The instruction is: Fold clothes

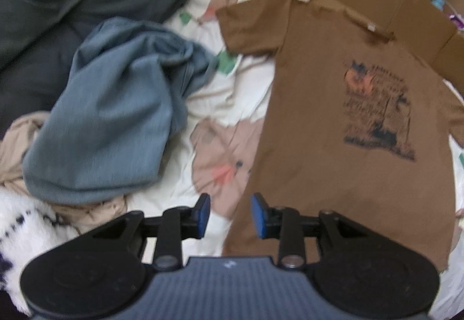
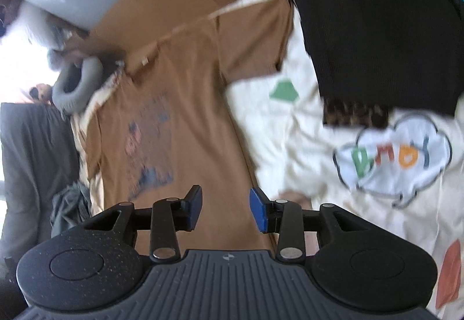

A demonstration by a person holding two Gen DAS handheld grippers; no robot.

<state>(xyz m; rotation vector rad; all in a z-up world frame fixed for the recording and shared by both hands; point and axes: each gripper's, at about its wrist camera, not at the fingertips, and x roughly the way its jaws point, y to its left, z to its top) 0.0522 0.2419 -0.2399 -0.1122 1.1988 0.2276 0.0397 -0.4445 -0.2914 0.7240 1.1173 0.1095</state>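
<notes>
On the cream printed bedsheet [image 2: 313,146], at about three o'clock in the right wrist view, a pale blue cloud-shaped patch with a dark outline [image 2: 394,157] carries four coloured letters. They stand upside down to the camera and seem to spell "love": a green one, a red one, an orange "o" and a blue one, though blur leaves the reading unsure.

The brown short-sleeved cotton T-shirt [image 1: 333,175] bears a dark blue and orange chest print [image 1: 377,105] at two o'clock in the left wrist view; its rows of lettering are too blurred to read. A small pale neck tag [image 1: 371,27] shows no legible mark.
</notes>
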